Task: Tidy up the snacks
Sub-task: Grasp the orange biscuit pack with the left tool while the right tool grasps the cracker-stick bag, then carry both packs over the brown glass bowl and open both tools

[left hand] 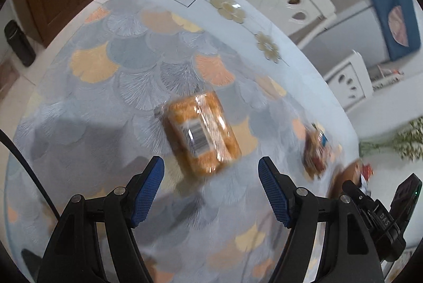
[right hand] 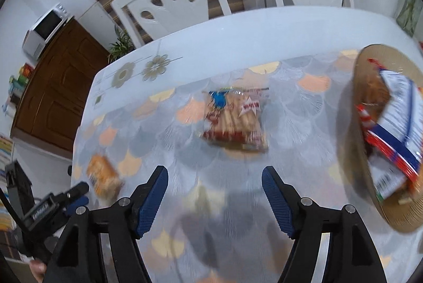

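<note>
A clear pack of orange-brown cakes with a barcode label lies on the patterned tablecloth, just ahead of my open, empty left gripper. It also shows at the left of the right wrist view. A red-and-tan biscuit packet lies ahead of my open, empty right gripper; it shows blurred in the left wrist view. A round woven basket at the right holds a blue, white and red snack bag.
The table has a white far edge with flower prints. Two white chairs stand behind it. A brown cabinet with a microwave is at the left. The other gripper shows at the lower right of the left wrist view.
</note>
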`<state>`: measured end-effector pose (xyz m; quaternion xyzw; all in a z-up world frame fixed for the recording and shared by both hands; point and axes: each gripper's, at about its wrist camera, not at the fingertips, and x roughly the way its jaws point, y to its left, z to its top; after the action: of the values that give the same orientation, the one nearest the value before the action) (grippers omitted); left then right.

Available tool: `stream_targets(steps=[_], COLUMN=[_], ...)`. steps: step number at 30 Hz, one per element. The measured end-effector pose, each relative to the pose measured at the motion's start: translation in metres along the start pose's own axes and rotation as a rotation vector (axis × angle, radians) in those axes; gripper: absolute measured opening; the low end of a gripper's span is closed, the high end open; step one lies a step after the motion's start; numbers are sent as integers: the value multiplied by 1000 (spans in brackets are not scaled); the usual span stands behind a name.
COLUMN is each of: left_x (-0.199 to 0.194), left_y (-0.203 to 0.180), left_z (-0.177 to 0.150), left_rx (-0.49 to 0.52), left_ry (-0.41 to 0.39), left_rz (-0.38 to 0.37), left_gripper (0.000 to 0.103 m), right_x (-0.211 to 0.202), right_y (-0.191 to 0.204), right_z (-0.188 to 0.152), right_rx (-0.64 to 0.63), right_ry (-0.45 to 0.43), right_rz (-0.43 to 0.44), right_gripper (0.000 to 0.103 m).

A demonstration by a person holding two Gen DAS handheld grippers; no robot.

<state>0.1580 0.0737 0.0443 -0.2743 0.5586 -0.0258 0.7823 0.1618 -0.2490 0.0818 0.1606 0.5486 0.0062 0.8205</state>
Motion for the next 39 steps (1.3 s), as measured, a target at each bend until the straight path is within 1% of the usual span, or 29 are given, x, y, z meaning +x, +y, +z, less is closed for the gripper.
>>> stream_targets(steps=[2,4,8,13,15,16,17,19,21,25,26,27,29,30,32,33,34,36,39], left_x=[9,16,28,39,41,42,44,47,48,50,51,51,51,51,51,50,49,47,42], left_y=[-4,-7,-9,-10,-13,-15,-17,-20,-22,-27,-28,-28,-30,-31,-34,-35,-35,-34,-29], left_z=[6,10,15,18,19,19,19,19,19,17,16,15,13,12,10,8,7,6,3], left_rx=[-11,-17,-21,-10,10,24,38,58,63,102,112,121,137,148,188,213,236,252,246], left_ry=[-5,-8,-4,-1,-10,-14,-17,-18,-26,-47,-51,-54,-61,-65,-79,-88,-91,-89,-74], left_rz=[25,34,57,86,104,116,128,126,130,161,168,173,189,203,253,285,299,289,267], left_gripper=[72,72,72,72,72,72,72,82,82,82,82,82,79,75,64,52,48,44,44], right_x=[15,31,52,75,82,85,89,96,97,100,100,100,100,99,98,97,97,97,93], right_y=[-8,-16,-25,-27,-27,-26,-25,-20,-15,-7,-6,-4,-3,-3,1,3,5,8,12], right_z=[12,24,38,47,49,49,49,48,46,40,38,36,34,33,31,29,27,22,8], right_rx=[22,46,65,67,70,69,67,47,26,-24,-33,-43,-57,-66,-101,-119,-133,-155,-185], right_ry=[7,17,27,59,61,63,69,79,68,46,41,33,20,17,9,6,5,4,9], right_rz=[-4,-5,-9,-1,0,-1,-8,-47,-79,-146,-155,-173,-194,-199,-207,-204,-201,-189,-173], right_gripper=[71,71,71,72,76,77,77,77,79,79,78,74,72,69,64,61,61,60,60])
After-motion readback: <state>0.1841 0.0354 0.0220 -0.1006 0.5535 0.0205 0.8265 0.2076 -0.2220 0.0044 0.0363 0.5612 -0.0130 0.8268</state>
